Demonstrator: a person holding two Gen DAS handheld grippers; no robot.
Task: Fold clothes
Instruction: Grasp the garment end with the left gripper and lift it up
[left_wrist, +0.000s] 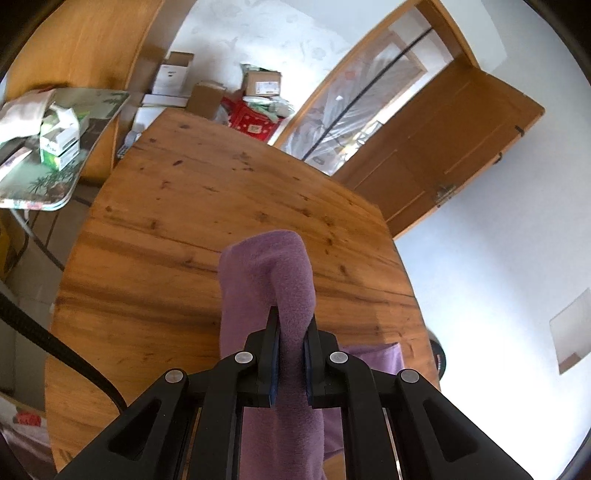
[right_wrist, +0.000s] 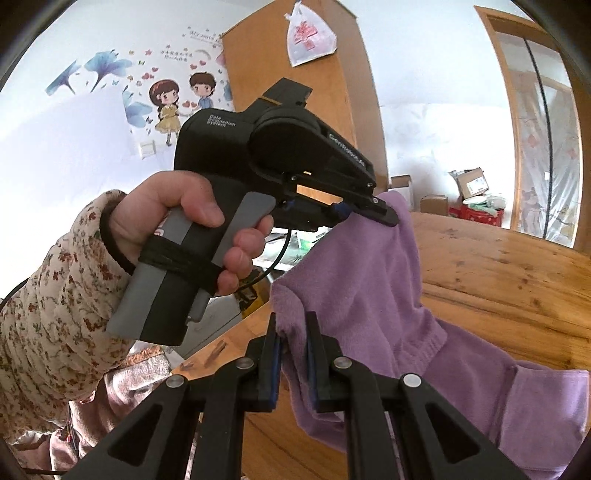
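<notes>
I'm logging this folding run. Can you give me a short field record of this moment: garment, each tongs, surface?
garment: purple fleece garment, partly lifted, the rest lying on the table
left tongs: shut on a fold of the garment
right tongs: shut on the garment's edge
left hand: gripping the left tool's handle, floral sleeve
surface: wooden table

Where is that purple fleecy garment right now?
The purple garment is held up over the wooden table, pinched between the left gripper and right gripper.
</notes>
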